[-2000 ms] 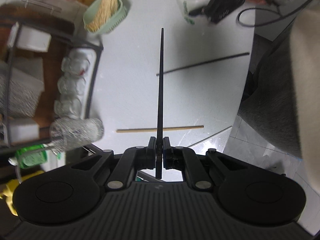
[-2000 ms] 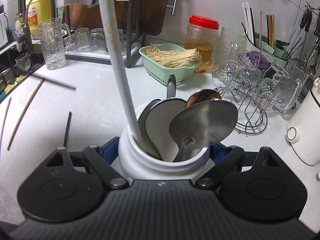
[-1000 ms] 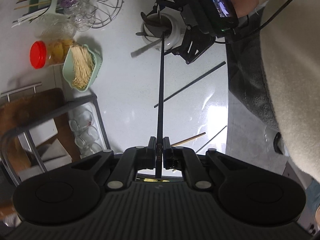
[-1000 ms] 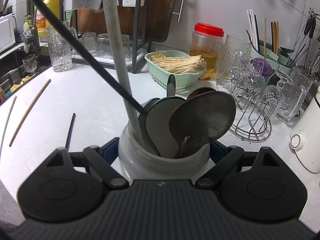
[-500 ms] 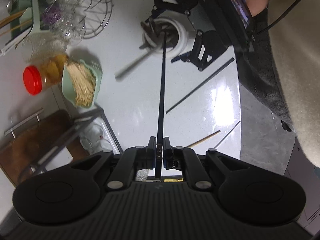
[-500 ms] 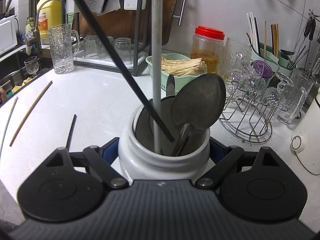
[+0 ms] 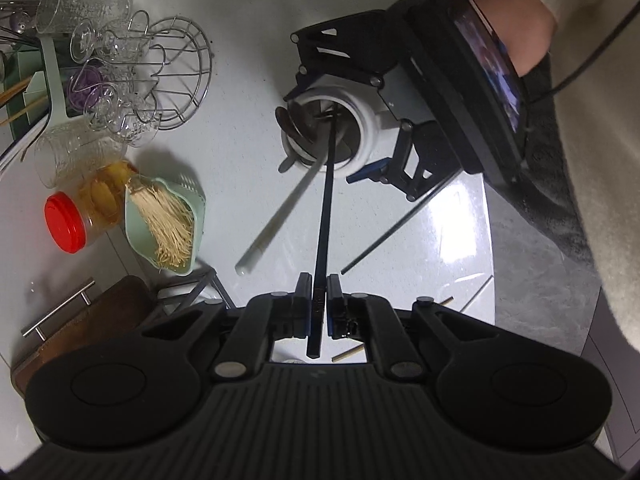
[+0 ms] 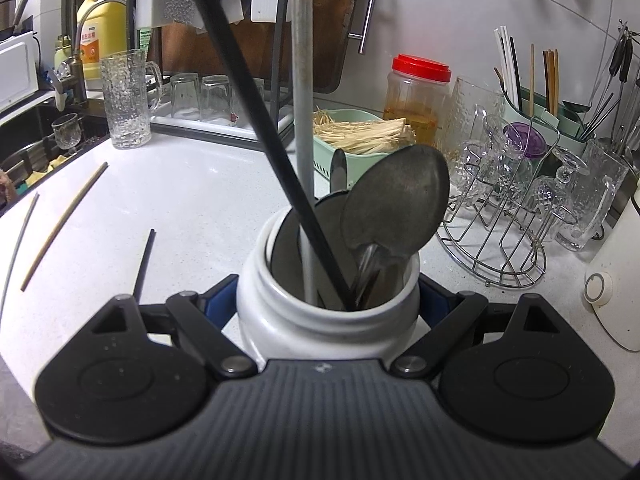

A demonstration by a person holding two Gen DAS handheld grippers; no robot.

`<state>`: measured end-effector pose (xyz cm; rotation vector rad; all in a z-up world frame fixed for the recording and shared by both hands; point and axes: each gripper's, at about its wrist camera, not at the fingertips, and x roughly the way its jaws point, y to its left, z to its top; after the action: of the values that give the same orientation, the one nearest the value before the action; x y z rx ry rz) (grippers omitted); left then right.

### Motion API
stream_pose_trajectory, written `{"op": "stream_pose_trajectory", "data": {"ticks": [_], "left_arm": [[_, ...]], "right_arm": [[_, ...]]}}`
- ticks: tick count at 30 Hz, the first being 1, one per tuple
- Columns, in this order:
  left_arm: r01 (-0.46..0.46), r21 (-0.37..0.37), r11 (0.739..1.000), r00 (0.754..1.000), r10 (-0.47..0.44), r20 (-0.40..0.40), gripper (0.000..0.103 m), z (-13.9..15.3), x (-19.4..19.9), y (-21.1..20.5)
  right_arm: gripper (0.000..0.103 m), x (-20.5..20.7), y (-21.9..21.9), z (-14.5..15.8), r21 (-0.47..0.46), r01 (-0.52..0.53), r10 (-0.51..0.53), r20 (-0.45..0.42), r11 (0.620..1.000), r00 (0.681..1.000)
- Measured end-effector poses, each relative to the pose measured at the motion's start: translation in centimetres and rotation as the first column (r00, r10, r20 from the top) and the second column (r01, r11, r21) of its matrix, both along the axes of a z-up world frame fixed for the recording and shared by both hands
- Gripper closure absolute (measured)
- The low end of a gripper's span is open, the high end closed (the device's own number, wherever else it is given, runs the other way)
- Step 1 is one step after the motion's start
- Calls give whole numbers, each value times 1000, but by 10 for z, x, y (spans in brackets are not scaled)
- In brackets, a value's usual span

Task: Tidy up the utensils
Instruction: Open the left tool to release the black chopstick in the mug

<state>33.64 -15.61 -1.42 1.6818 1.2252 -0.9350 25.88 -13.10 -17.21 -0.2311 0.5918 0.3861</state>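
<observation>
Left wrist view: left gripper [image 7: 319, 300] pinching black chopstick [image 7: 325, 208] near its upper end, shaft running toward twelve o'clock, tip down inside white jar [image 7: 362, 136]. Jar clamped at both sides by right gripper [image 7: 340, 120]. Right wrist view: right gripper [image 8: 328, 296] pads pressed against jar [image 8: 304, 328], holding spoons [image 8: 396, 204] and white chopstick [image 8: 302, 80]; black chopstick [image 8: 256, 120] entering from eleven o'clock, tip probably touching bottom, hidden. Loose on counter [image 8: 192, 196] at nine o'clock: wooden chopstick [image 8: 64, 226], another black chopstick [image 8: 145, 260].
</observation>
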Motion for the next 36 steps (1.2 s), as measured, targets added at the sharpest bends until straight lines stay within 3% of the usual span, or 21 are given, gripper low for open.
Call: {"op": "stream_pose_trajectory", "data": {"ticks": [3,5,9,12,15,18,20,22,27,29,31,36], "left_arm": [[-23,-25,999,1000,23,15,94,0,2,2],[-48,-37,998,998,49,38,89,1,5,6],[-95,-107,990,992,103,71,46,10,6,14],[-148,-166,975,984,161,71,40,20,6,24],[-196,-259,946,968,229,104,34,31,4,38],[-268,-374,888,933,336,129,28,42,3,57],[-322,-447,834,900,417,130,27,47,1,75],[-383,-519,765,860,500,104,27,48,-3,93],[-485,-679,552,737,675,22,27,42,-28,139],[-513,-719,469,685,729,-13,27,37,-38,154],[-544,-754,369,619,783,-63,27,32,-46,169],[-549,-817,176,499,853,-152,27,27,-66,198]], "right_arm": [[11,-1,1,0,0,4,-4,0,1000,1000],[11,0,1,0,-1,3,-3,0,1000,1000],[11,0,1,1,-4,4,-4,-4,1000,1000],[11,-1,1,1,-7,5,-5,-7,1000,1000],[11,0,1,1,-8,5,-5,-11,1000,1000],[11,0,1,1,-8,9,-9,-16,1000,1000],[11,1,2,1,-11,9,-9,-19,1000,1000],[11,1,2,1,-13,7,-8,-20,1000,1000],[11,2,1,2,-17,-4,4,-27,1000,1000],[11,3,0,2,-18,-8,8,-32,1000,999],[11,3,0,2,-19,-10,10,-33,1000,999],[11,2,0,1,-11,-11,11,-24,1000,1000]]}}
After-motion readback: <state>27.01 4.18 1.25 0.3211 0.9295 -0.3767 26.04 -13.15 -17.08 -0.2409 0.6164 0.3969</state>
